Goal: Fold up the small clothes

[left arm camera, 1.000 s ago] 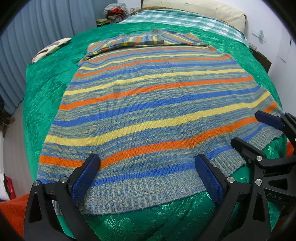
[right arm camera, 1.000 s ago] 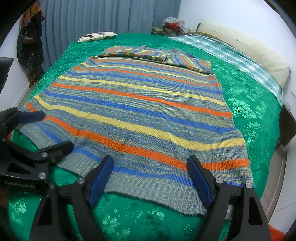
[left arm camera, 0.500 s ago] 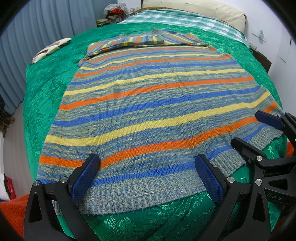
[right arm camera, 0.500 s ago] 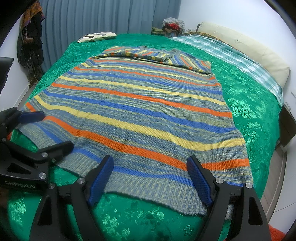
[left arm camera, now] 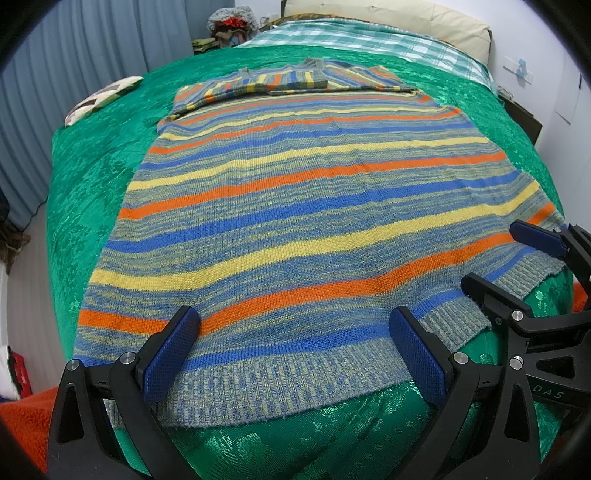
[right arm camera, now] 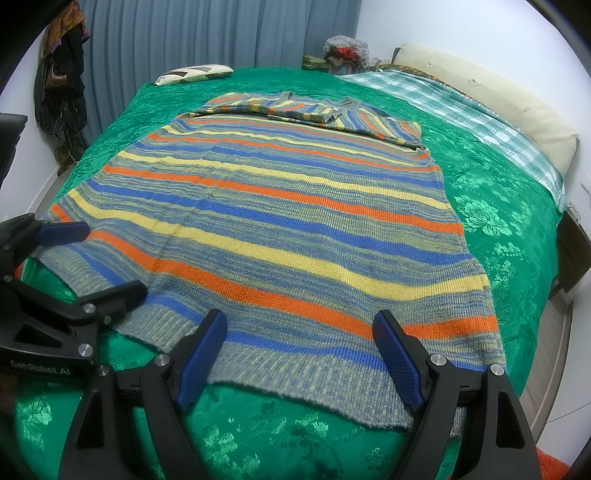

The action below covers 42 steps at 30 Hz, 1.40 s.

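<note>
A striped knitted sweater (left arm camera: 306, 221) in blue, orange, yellow and grey lies flat on my bed's shiny green bedspread (left arm camera: 85, 177), its ribbed hem (left arm camera: 280, 376) nearest me at the bed's edge and its sleeves folded across the far end by the neckline. My left gripper (left arm camera: 295, 350) hovers over the hem's left part, its blue-padded jaws spread wide and holding nothing. My right gripper (right arm camera: 299, 350) hovers over the hem's right part, jaws equally wide and empty. Each gripper appears at the side of the other's view, just beside it. Beyond the sweater lie a green checked blanket (right arm camera: 443, 99), a cream pillow (right arm camera: 517, 110) and a small patterned cushion (right arm camera: 192, 74) near blue-grey curtains (right arm camera: 184, 33).
</note>
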{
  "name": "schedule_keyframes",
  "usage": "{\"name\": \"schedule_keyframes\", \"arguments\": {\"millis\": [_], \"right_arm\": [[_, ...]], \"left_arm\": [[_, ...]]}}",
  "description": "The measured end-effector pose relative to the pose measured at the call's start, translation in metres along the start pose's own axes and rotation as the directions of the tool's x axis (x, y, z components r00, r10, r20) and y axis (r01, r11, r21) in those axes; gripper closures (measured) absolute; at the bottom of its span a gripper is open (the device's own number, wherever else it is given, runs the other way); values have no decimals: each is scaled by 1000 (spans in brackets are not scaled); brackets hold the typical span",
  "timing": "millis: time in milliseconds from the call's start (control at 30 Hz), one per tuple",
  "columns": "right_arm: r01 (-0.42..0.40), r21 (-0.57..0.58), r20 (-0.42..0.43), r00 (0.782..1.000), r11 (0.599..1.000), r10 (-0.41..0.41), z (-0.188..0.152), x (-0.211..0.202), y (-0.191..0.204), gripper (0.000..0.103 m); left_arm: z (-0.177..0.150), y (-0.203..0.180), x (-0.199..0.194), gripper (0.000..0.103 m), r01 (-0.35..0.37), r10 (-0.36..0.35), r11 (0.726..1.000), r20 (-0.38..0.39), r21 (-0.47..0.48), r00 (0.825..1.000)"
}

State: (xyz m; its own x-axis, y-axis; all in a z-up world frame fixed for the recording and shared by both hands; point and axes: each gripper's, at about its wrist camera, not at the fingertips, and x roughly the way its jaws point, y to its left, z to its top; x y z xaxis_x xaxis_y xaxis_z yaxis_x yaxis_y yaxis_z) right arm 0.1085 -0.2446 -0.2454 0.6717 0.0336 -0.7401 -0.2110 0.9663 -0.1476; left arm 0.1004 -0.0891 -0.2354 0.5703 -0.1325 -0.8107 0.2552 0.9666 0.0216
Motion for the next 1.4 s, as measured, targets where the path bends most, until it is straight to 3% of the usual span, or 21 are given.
{"name": "schedule_keyframes", "arguments": {"millis": [333,467,600,667,733,800,867,1000,1067,1133,1167,1200,1233,1267,1300,1400], "right_arm": [[6,0,-1,1000,1000,-6,0,0,0,22],[-14,-22,-94,996,1000,12,8,-8,-3,21],[-147,-60,-219,967,987,131,11,-38,-22,23],[-196,9,-189,963,981,194,14,-62,-52,23],[-201,159,-123,967,967,221,14,-82,-103,23],[-238,295,-100,955,925,278,12,-84,-148,23],[-289,401,-94,931,869,353,8,-74,-181,29],[-393,581,-57,855,713,516,0,-39,-212,41],[-429,602,-53,819,673,571,1,-26,-209,46],[-415,575,-121,809,705,575,3,-13,-194,49],[-402,558,-160,806,726,569,1,-9,-187,56],[-401,539,-193,797,740,572,1,-6,-178,65],[-410,522,-210,788,748,579,3,-6,-173,73],[-424,495,-223,781,758,583,7,-8,-167,87],[-434,474,-239,774,766,586,10,-10,-163,93],[-441,429,-268,771,788,578,20,-13,-153,96]], "left_arm": [[0,1,-1,1,2,-2,1000,-11,4,1000],[1,9,-13,1,44,-42,999,-114,11,993],[-4,23,-44,2,126,-112,991,-226,47,968],[2,47,-69,2,125,-119,992,-170,24,978],[13,85,-85,2,89,-94,995,-86,-51,992],[22,120,-81,2,95,-104,985,-57,-144,993],[27,144,-60,5,102,-121,973,-82,-208,989],[25,154,-15,36,163,-217,952,-193,-258,957],[22,150,-11,36,169,-224,951,-201,-257,954],[21,145,-13,42,173,-224,955,-202,-242,953],[20,143,-16,53,187,-238,953,-207,-239,949],[19,140,-17,72,193,-245,954,-228,-228,942],[19,138,-17,85,186,-238,959,-243,-215,940],[17,132,-21,97,184,-234,962,-260,-202,937],[18,130,-23,98,184,-232,964,-266,-194,936],[25,128,-29,99,175,-220,968,-274,-179,936]]}}
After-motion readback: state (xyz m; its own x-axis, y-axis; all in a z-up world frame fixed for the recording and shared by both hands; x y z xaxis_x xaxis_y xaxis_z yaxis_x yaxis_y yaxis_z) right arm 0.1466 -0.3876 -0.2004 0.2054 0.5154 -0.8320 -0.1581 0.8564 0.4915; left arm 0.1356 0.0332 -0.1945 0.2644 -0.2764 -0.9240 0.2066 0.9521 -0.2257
